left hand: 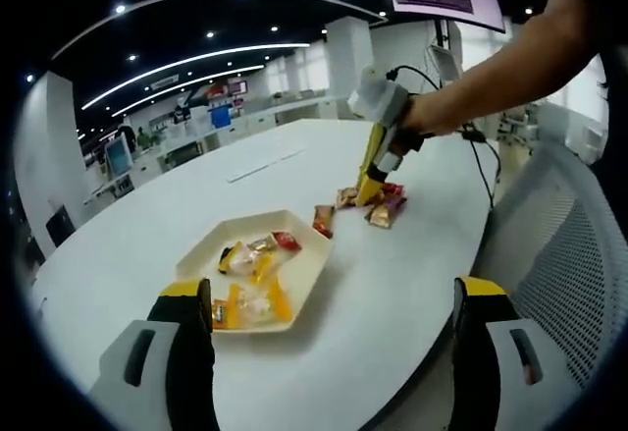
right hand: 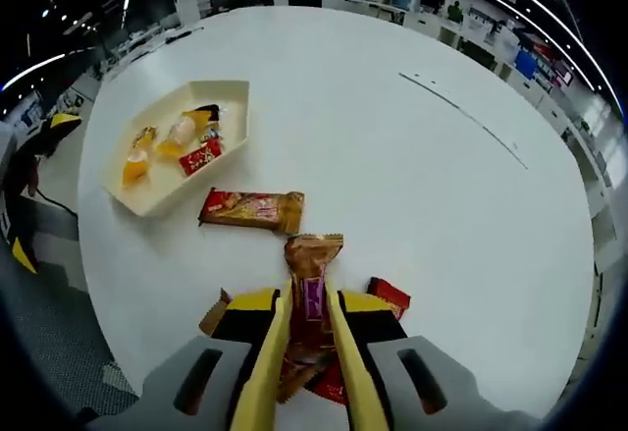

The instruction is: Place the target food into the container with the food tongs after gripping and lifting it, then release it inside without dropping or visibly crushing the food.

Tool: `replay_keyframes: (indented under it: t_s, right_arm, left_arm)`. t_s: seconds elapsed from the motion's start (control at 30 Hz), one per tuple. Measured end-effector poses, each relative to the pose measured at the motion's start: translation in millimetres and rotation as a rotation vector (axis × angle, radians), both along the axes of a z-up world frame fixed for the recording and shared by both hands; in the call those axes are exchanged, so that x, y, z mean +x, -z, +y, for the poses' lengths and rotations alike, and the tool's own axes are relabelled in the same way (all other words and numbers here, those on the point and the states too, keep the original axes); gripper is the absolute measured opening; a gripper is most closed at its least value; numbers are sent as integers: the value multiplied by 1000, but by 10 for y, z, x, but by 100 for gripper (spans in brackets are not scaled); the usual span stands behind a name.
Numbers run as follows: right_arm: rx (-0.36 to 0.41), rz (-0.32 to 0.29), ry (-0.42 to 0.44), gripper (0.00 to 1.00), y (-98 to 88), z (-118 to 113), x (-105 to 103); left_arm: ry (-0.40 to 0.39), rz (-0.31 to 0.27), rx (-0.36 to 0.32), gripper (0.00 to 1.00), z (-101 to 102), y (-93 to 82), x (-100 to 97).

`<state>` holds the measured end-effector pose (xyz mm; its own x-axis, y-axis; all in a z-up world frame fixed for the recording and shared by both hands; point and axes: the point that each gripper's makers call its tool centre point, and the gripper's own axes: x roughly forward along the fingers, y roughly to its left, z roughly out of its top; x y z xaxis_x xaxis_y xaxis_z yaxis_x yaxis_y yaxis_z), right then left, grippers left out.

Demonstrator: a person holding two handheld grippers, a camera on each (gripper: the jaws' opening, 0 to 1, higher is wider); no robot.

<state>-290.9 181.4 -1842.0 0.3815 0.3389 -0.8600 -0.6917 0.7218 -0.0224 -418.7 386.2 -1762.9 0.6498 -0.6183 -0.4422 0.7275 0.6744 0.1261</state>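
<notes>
A cream tray (left hand: 305, 250) holding several wrapped snacks sits on the white table just ahead of my left gripper (left hand: 334, 338), whose jaws stand wide open with nothing between them. Farther back, my right gripper (left hand: 377, 161) reaches down with yellow food tongs into a small cluster of snack packets (left hand: 385, 208). In the right gripper view the tongs' two yellow arms of my right gripper (right hand: 309, 303) press on either side of a brown snack packet (right hand: 313, 254) that lies lengthwise between them. The tray (right hand: 231, 94) is at upper left, well apart from it.
Another brown packet (right hand: 253, 207) lies between the tongs and the tray, and a red packet (right hand: 391, 296) sits just right of the tongs. A grey mesh chair (left hand: 569, 254) stands by the table's near edge. A cable (left hand: 483, 171) trails across the table. The left gripper (right hand: 54, 127) shows at far left.
</notes>
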Motion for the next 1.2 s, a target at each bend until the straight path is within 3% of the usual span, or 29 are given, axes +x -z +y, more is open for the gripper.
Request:
replay_keyframes:
  t_s: [0.37, 0.6, 0.77, 1.2]
  right_arm:
    - [4, 24, -42, 22, -47, 10, -20]
    - [4, 7, -67, 22, -216, -6, 38]
    - [4, -42, -98, 22, -370, -1, 110]
    - [16, -55, -129, 22, -640, 19, 165]
  left_arm:
    - [6, -1, -29, 99, -24, -36, -7]
    - [2, -24, -47, 99, -18, -93, 4]
    - [7, -23, -51, 99, -31, -95, -6]
    - [3, -28, -59, 99, -33, -122, -6]
